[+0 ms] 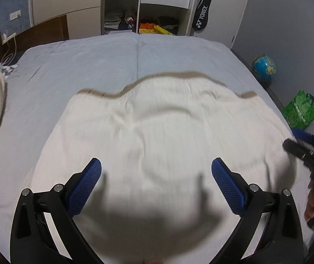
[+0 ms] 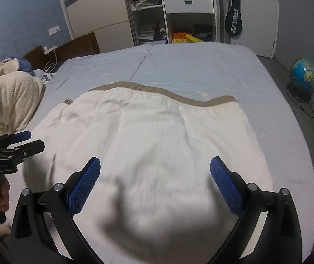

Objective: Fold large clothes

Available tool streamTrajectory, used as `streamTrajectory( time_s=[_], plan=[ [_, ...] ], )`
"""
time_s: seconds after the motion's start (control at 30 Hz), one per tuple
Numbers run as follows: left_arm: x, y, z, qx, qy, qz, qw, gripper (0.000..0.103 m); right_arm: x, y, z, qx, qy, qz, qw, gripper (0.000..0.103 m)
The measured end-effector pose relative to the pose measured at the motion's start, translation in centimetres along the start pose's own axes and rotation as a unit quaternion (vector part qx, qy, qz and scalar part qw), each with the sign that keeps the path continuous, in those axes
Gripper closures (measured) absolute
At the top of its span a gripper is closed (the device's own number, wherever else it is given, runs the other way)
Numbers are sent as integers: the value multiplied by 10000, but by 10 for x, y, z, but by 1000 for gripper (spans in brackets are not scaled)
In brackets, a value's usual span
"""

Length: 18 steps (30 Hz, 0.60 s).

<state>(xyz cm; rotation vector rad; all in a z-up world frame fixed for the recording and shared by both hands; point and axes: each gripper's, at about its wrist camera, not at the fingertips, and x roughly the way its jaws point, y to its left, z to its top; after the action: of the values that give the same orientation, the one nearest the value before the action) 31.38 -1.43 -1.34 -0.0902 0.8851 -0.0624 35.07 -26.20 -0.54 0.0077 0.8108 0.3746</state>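
lying spread on the pale blue bed (image 1: 73,66), the cream cloth (image 1: 157,127) had its tan border (image 2: 168,92) along the far edge. the left gripper (image 1: 156,165) and right gripper (image 2: 155,165) hovered over its near edge, jaws wide apart, holding nothing. a globe (image 2: 303,74) stood on the floor.

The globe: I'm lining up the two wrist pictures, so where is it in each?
Left wrist: globe at the right edge, on the floor beside the bed.
Right wrist: globe at the far right, upper-middle, on the floor.
Shared landmark: the Yonex racket bag hanging right of the wardrobe.
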Motion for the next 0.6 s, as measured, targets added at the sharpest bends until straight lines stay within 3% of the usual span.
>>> streamTrajectory(
  time_s=[0.1, 0.37, 0.6],
  plan=[
    [-27, -2, -28, 170, -83, 303, 9994, 6, -28, 5, -21, -67, -39, -12, 10000, 7],
    [-93, -1, -88, 159, -418, 363, 9983, 6, -94, 15, -73, -92, -271, -79, 9996, 7],
    [-121, -4, -126, 205, -497, 298, 9981, 6, -135, 23, -115, -176, -442, -260, 9985, 7]
  ],
)
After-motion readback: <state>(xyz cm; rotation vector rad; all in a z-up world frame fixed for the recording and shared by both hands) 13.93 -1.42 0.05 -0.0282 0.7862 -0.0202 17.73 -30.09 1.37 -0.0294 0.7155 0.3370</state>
